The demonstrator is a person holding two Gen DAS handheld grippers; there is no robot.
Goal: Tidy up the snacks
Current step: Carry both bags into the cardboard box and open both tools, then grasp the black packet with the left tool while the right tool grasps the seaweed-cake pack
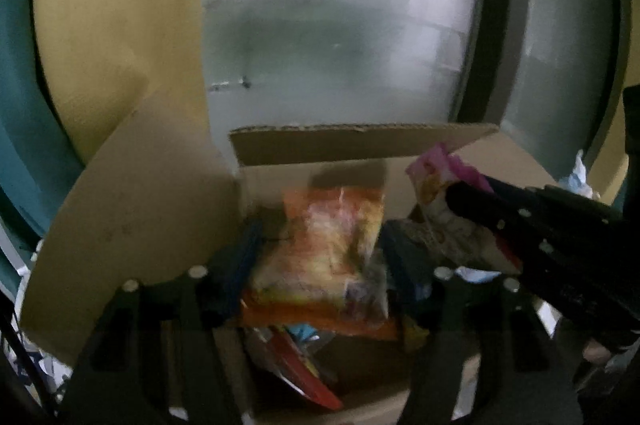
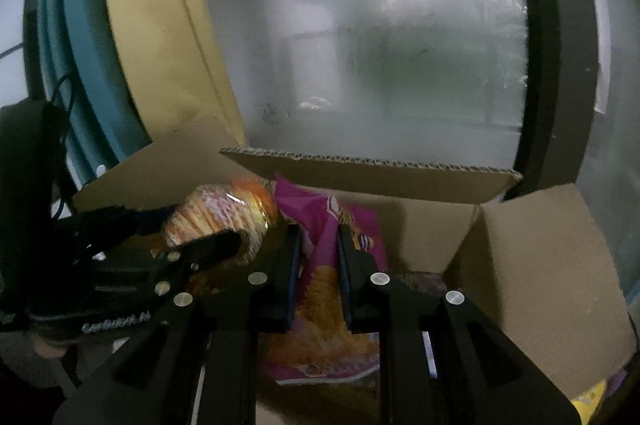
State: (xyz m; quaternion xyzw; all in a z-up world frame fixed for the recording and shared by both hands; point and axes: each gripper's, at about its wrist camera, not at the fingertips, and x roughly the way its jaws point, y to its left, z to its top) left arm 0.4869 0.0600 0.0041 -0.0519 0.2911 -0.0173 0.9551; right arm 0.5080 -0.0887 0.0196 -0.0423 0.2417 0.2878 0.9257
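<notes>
My left gripper (image 1: 320, 257) is shut on an orange snack bag (image 1: 324, 249) and holds it over an open cardboard box (image 1: 360, 145). My right gripper (image 2: 318, 257) is shut on a pink snack bag (image 2: 320, 289) over the same box (image 2: 520, 257). In the left wrist view the right gripper (image 1: 472, 201) comes in from the right with the pink bag (image 1: 440, 177). In the right wrist view the left gripper (image 2: 192, 229) is at the left with the orange bag (image 2: 220, 217). Other snack packets (image 1: 296, 357) lie in the box.
The box flaps stand open on the left (image 1: 120, 209), the back and the right (image 2: 552, 265). A frosted glass door (image 2: 380, 45) with a dark frame (image 2: 560, 45) is behind. A yellow and teal panel (image 2: 140, 25) stands at the left. Crumpled white stuff (image 1: 576, 177) lies at the right.
</notes>
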